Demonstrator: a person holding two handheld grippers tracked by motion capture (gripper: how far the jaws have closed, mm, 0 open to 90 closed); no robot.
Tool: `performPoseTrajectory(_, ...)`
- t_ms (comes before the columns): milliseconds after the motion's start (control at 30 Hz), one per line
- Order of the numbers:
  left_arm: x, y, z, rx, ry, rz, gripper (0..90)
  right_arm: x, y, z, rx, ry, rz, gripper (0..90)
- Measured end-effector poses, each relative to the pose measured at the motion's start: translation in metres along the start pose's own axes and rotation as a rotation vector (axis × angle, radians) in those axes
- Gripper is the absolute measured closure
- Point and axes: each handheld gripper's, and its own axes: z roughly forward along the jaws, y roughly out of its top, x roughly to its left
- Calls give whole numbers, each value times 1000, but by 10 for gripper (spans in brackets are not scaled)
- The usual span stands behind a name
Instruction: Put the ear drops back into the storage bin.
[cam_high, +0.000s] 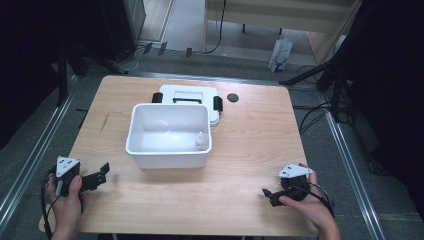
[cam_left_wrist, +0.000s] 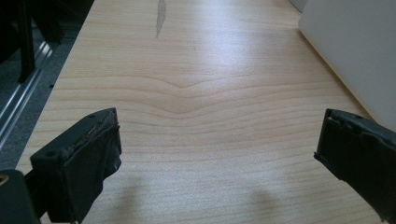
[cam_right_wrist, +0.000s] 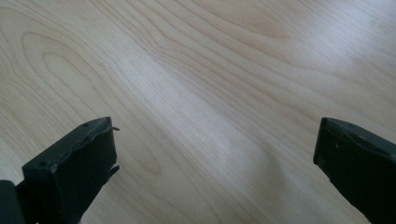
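A white plastic box (cam_high: 170, 155) stands open in the middle of the wooden table (cam_high: 240, 150), and a small clear bottle (cam_high: 200, 141) sits inside it near the right wall. Its white lid (cam_high: 190, 95) with black latches lies flat just behind it. My left gripper (cam_high: 103, 172) rests near the table's front left, held by a hand, jaws wide apart over bare wood (cam_left_wrist: 215, 135). The box's white wall (cam_left_wrist: 355, 51) rises to its right. My right gripper (cam_high: 266, 194) sits at the front right, open (cam_right_wrist: 215, 149), with nothing between its jaws.
A small black round disc (cam_high: 232, 97) lies on the table behind the box, to the right of the lid. A white bag (cam_high: 280, 52) stands on the floor beyond the table. Metal rails (cam_high: 35, 150) run along both table sides.
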Motion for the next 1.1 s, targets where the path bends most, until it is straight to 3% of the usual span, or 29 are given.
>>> performPoseTrajectory(100, 0, 0, 0, -2, 1, 1, 7, -2, -12, -5, -45, 8, 57, 0)
performPoseTrajectory(467, -1, 0, 1, 5, 2, 10, 7, -1, -50, -15, -163, -20, 160, 0)
performPoseTrajectory(567, -1, 0, 1, 10, -5, 8, 7, -2, -54, -20, -219, -25, 202, 0)
performPoseTrajectory(800, 0, 0, 1, 9, -11, 7, 7, -5, -58, -20, -272, -24, 265, 0)
performPoseTrajectory(1100, -4, 0, 2, 14, 8, 34, 7, -7, -58, -21, -284, 10, 271, 0)
